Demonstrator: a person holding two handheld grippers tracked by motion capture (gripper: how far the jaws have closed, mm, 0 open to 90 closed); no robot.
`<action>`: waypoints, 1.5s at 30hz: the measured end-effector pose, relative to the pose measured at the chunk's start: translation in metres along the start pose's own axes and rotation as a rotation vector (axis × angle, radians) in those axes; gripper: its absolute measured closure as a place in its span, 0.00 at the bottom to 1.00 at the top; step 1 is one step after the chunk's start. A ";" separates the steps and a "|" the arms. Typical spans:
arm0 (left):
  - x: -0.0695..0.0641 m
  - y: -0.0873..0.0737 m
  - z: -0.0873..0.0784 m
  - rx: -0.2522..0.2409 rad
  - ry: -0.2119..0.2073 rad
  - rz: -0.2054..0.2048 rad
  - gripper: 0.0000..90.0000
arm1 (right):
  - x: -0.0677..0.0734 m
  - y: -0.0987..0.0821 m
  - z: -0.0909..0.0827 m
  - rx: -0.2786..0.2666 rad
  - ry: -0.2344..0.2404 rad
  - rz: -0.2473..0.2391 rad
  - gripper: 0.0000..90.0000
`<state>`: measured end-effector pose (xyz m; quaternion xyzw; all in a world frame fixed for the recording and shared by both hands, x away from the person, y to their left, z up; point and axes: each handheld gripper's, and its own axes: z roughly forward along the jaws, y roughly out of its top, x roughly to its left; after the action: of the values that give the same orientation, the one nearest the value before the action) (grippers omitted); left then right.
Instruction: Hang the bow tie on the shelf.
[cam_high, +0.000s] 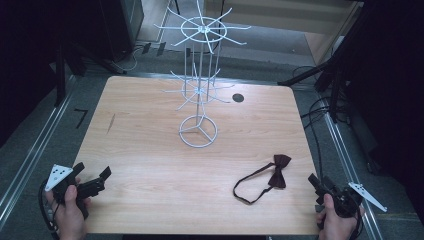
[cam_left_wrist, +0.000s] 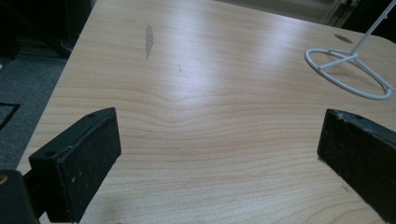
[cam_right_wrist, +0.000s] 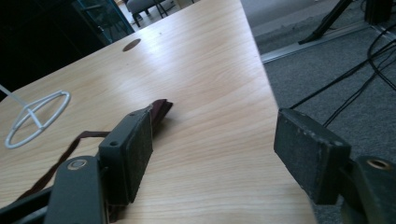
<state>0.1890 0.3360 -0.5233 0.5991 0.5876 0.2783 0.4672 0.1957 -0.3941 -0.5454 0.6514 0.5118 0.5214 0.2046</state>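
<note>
A dark red bow tie (cam_high: 276, 171) lies flat on the table (cam_high: 150, 165) near its right front corner, its thin strap looping out toward the front edge. A white wire rack (cam_high: 198, 131) stands at the middle of the table toward the back edge, its ring base resting on the wood and its hooked arms spread at two levels.

The right gripper (cam_high: 320, 187) sits at the right front corner, just beside the tie. In the right gripper view its jaws stand wide apart with nothing between them; the bow (cam_right_wrist: 158, 110) shows past the left jaw and the strap runs off under it. The left gripper (cam_high: 97, 181) rests at the left front corner, well apart from both tie and rack, jaws also spread wide and holding nothing, with bare wood between them in the left gripper view and the rack base (cam_left_wrist: 348, 72) off to one side.

By the look of it, the work has not really begun: this is the approach to picking up the tie, probably to hang it on the rack. The next move calls for the right gripper to swing toward the bow, lower until its jaws straddle the fabric, and close firmly, since the thin strap could slip or drag.
</note>
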 end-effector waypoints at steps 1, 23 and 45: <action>0.000 0.000 0.000 0.001 -0.001 -0.001 0.00 | 0.003 0.001 0.000 0.002 0.008 -0.012 0.29; 0.000 0.000 0.000 0.004 0.000 0.001 0.00 | 0.098 -0.009 0.072 0.398 -0.063 -0.255 0.17; 0.001 0.000 0.000 0.001 -0.005 -0.012 0.00 | 0.106 -0.016 0.055 0.341 -0.048 -0.342 0.95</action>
<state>0.1897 0.3373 -0.5234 0.5967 0.5902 0.2736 0.4699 0.2302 -0.2796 -0.5283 0.5924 0.6904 0.3696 0.1891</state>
